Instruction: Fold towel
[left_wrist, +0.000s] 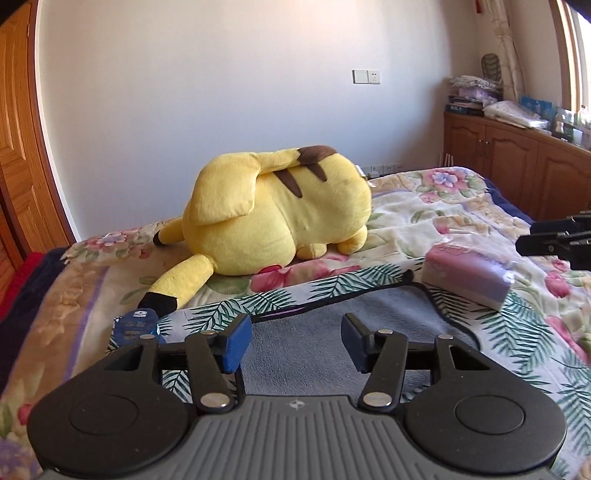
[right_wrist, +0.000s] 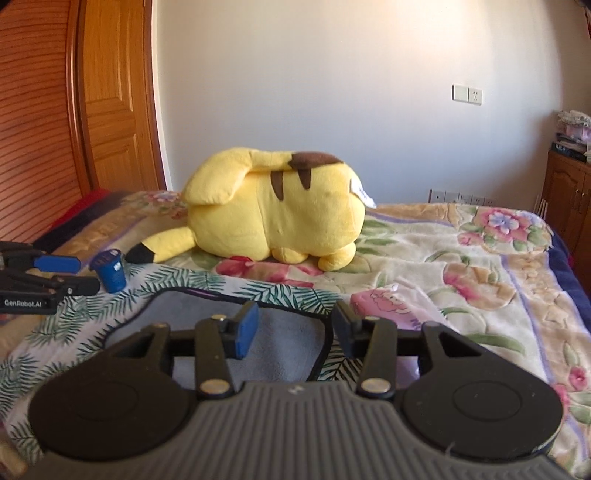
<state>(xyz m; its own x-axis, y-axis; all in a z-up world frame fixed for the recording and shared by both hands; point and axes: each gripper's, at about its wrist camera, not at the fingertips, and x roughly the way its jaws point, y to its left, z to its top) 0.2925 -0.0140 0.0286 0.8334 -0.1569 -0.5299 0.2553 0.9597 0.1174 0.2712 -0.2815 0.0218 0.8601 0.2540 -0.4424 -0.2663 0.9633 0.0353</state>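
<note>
A grey towel (left_wrist: 332, 332) with a dark edge lies flat on a palm-leaf cloth (left_wrist: 332, 284) on the bed; it also shows in the right wrist view (right_wrist: 288, 332). My left gripper (left_wrist: 295, 341) is open and empty, hovering just above the towel's near part. My right gripper (right_wrist: 295, 332) is open and empty above the towel's right edge. Each gripper shows at the side of the other's view: the right one (left_wrist: 554, 242) and the left one (right_wrist: 55, 275).
A big yellow plush toy (left_wrist: 280, 210) lies on the floral blanket behind the towel. A small blue cup (right_wrist: 109, 271) stands at the cloth's left corner. A pink tissue pack (left_wrist: 469, 273) lies at the towel's right. Wooden cabinets (left_wrist: 517, 162) stand at the right.
</note>
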